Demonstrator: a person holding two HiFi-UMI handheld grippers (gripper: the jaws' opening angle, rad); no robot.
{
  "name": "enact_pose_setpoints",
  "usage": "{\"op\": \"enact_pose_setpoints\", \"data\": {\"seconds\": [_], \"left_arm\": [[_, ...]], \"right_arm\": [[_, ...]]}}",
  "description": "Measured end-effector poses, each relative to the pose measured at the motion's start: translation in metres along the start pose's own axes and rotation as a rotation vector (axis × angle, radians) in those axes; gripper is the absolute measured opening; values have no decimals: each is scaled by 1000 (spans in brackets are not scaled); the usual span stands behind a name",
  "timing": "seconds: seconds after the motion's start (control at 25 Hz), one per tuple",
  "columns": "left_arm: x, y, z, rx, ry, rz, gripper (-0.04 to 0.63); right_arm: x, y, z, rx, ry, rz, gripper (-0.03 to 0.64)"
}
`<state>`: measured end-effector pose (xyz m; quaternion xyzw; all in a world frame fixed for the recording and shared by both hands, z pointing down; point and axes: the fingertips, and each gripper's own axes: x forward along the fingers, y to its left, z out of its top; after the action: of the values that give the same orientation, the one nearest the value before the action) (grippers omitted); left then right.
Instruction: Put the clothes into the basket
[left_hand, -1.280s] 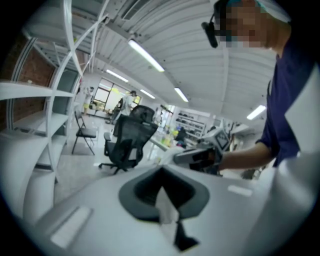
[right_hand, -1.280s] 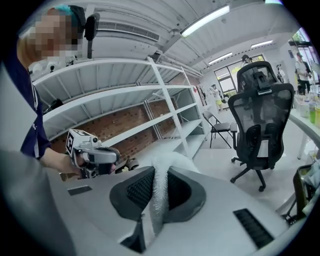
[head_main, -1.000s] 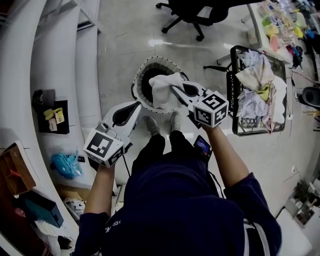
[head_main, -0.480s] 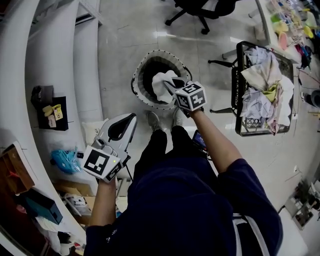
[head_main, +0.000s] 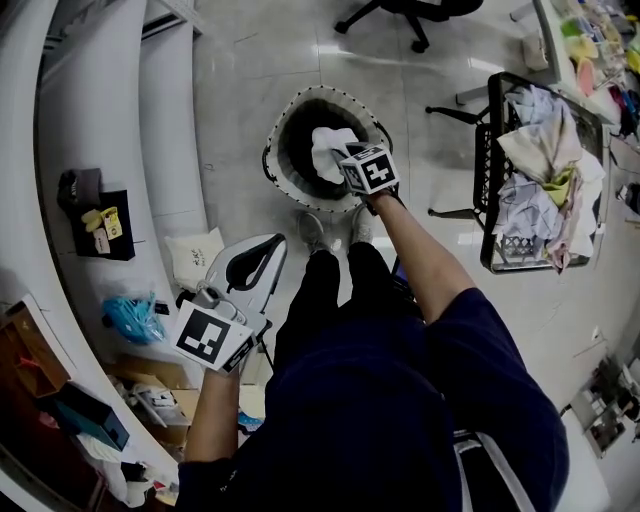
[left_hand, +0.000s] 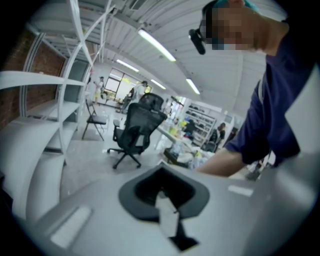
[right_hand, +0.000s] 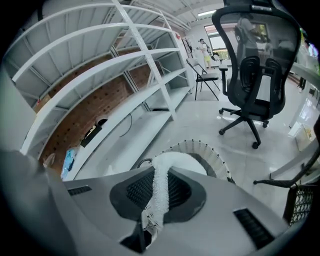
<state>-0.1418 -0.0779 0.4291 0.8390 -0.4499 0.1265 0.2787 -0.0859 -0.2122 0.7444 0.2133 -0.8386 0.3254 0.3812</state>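
Jaws of the right gripper (head_main: 340, 151) are pinched almost shut on a white cloth (right_hand: 161, 186) with a nubbly, towel-like weave. It hangs bunched over the dark mouth of the round basket (head_main: 276, 150), whose pale rim is ribbed. Left gripper (head_main: 271, 244) jaws are together. That gripper's marker cube hides part of the cloth from above

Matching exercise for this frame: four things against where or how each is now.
Things:
1. white cloth
2. left gripper
3. round basket
4. black crate

States:
A. on the floor before the person's feet
B. heaped with clothes, at the head view's right
C. pinched in the right gripper
D. jaws together, nothing held

Pairs: 1-C, 2-D, 3-A, 4-B
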Motion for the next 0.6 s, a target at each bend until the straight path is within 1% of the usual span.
{"op": "enact_pose_setpoints", "data": {"seconds": [0.2,0.4,0.52,0.6], "left_arm": [[13,10,-10,-7,38,-1,5],[31,13,-14,-49,13,-10,5],[36,17,-23,-73,26,-9,5],[40,19,-33,-86,49,-8,5]], "right_arm": [[32,-18,-17,16,49,-11,34],[52,-38,-30,16,99,-35,34],[64,-46,-41,21,126,-39,34],[71,-50,-47,25,141,-40,34]]}}
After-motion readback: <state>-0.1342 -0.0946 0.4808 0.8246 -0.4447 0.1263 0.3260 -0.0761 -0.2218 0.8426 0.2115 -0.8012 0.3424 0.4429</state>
